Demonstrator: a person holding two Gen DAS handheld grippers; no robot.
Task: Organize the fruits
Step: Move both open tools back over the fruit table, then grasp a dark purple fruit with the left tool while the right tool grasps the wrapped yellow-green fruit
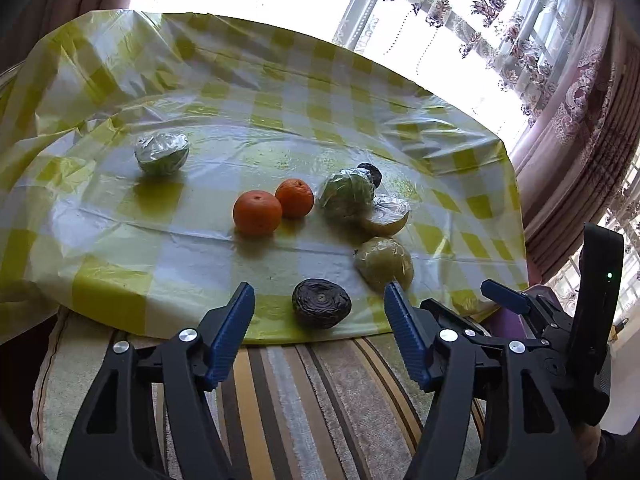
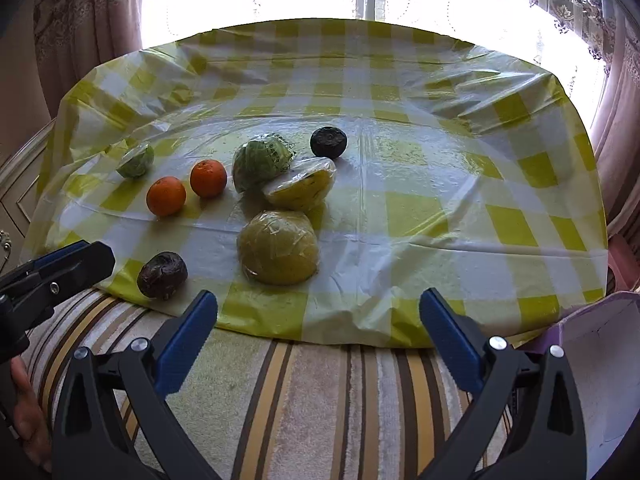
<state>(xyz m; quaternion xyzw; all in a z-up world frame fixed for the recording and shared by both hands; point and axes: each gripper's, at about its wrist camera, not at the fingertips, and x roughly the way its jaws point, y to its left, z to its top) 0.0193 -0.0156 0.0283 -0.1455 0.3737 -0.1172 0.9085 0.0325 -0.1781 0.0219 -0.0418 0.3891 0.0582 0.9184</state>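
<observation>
The fruits lie loose on the desk [image 2: 500,184] under its yellow checked cover, and none is gathered yet, so the step in hand looks like choosing a first fruit and reaching for it. Taking the large wrapped yellow half [image 2: 278,246] as landmark: a wrinkled dark fruit [image 2: 162,274] sits to its left at the desk's near edge, a second wrapped yellow half [image 2: 304,186] lies just beyond it, a wrapped green fruit [image 2: 260,160] touches that one further back, another dark fruit [image 2: 329,142] sits behind and to the right, two oranges [image 2: 166,196] lie well to the left, and a small wrapped green piece [image 2: 136,160] lies farthest left. The near dark fruit is probably the easiest start; the film on the wrapped halves looks slippery, so they call for a centred, square grip. The left gripper [image 1: 320,300] hangs over the striped cushion [image 1: 320,400] with its fingers [image 1: 232,332] part open, framing that dark fruit without touching it. The right gripper [image 2: 318,312] has its fingers [image 2: 188,336] spread wide, holding nothing.
</observation>
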